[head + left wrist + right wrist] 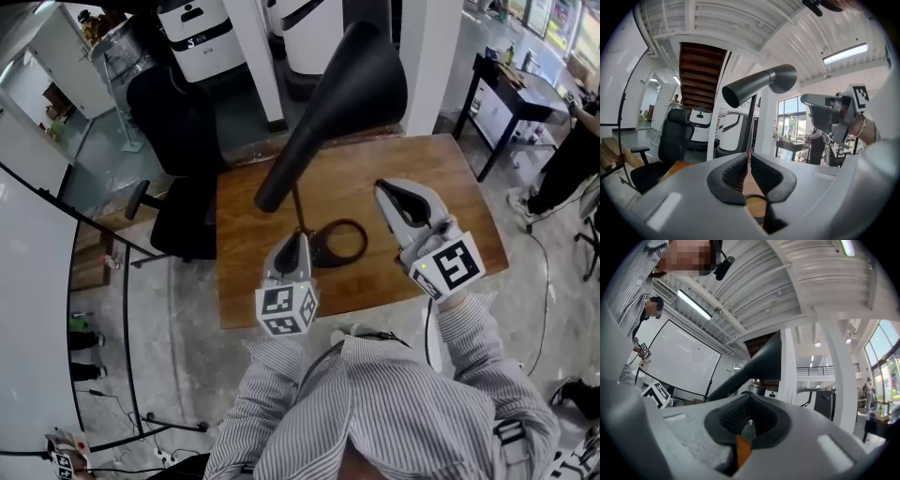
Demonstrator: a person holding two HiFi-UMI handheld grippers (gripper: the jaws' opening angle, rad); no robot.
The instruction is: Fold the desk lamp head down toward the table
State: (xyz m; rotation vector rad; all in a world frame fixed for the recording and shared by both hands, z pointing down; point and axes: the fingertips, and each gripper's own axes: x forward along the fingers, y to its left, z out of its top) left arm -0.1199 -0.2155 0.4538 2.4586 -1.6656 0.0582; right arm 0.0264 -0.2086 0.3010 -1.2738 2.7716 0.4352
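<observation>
Step in hand: the approach. The fold has not begun.

Lamp head (352, 80): a black cone, raised high above the tabletop (422, 159) and tilted, its narrow end over the stem. The thin stem (298, 208) runs down to a ring base (339, 242), which lies flat on the wood near the middle.

Left claw (296, 240): low, at the foot of the stem beside the ring base. In the left gripper view its jaws are pressed together at the tips, and the stem comes down right to that point (748, 157). My reading is that it pinches the stem to steady the lamp, though the contact itself is too small to see.

Right claw (389, 195): in the air right of the stem, below the cone and apart from it. In the right gripper view the jaws are pressed together with nothing between them (750, 398). The cone (761, 364) sits above and ahead of them.

Next move, as a judgement: the right claw needs to rise to the cone, then either spread to take it or push on its upper side. It would then swing the cone down toward the tabletop while the left claw keeps the stem and base from tipping or sliding.
</observation>
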